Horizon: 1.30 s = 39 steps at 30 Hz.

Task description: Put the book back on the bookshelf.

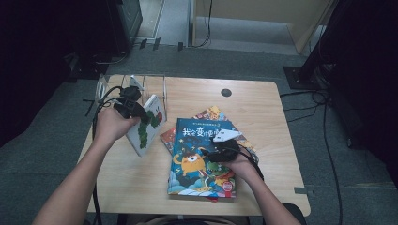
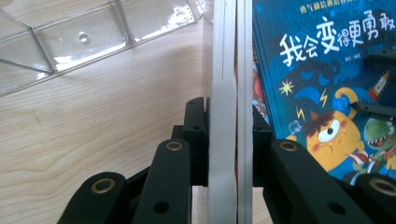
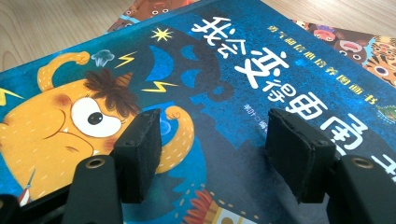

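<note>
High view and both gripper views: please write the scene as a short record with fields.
left gripper: shut on white book, held on edge
right gripper: open, over blue book
blue book: flat, on top of other books
clear rack: behind white book
table: light wood

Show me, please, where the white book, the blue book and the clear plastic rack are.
white book [image 1: 149, 123]: high view, on its front cover.
blue book [image 1: 202, 159]: high view, on the cover, at the orange monster.
clear plastic rack [image 2: 84, 39]: left gripper view, on its transparent base.
</note>
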Each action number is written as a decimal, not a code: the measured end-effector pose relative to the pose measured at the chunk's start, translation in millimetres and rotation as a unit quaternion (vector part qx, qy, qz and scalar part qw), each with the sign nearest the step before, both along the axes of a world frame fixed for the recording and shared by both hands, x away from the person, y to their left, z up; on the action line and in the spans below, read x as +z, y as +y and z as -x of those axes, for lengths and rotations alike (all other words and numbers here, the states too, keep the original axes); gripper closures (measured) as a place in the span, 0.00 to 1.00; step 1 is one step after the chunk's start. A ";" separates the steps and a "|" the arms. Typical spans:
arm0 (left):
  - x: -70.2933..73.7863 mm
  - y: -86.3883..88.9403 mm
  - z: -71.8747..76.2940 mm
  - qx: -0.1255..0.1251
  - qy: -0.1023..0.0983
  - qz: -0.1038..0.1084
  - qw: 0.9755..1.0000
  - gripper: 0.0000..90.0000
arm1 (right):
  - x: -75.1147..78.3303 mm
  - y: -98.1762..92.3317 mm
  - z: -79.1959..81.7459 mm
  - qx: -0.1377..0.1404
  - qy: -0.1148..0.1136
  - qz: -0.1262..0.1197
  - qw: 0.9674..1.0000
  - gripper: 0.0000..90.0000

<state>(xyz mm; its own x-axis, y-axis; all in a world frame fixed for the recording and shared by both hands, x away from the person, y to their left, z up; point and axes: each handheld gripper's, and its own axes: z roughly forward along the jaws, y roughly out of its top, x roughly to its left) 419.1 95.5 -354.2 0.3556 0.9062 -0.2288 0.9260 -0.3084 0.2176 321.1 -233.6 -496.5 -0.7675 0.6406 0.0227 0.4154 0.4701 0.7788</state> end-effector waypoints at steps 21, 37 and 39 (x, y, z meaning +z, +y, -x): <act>-6.2 -13.3 -29.0 0.021 -0.006 -0.025 0.999 0.86 | -0.6 -0.4 -0.3 0.002 -0.001 -0.002 1.000 0.40; -7.5 -18.4 -52.4 0.030 -0.023 -0.037 0.999 0.86 | -1.0 -1.0 -0.7 0.005 -0.002 -0.004 1.000 0.39; -8.5 -18.1 -55.8 0.036 -0.024 -0.039 0.998 0.86 | -1.1 -1.1 -0.7 0.004 -0.003 -0.004 1.000 0.39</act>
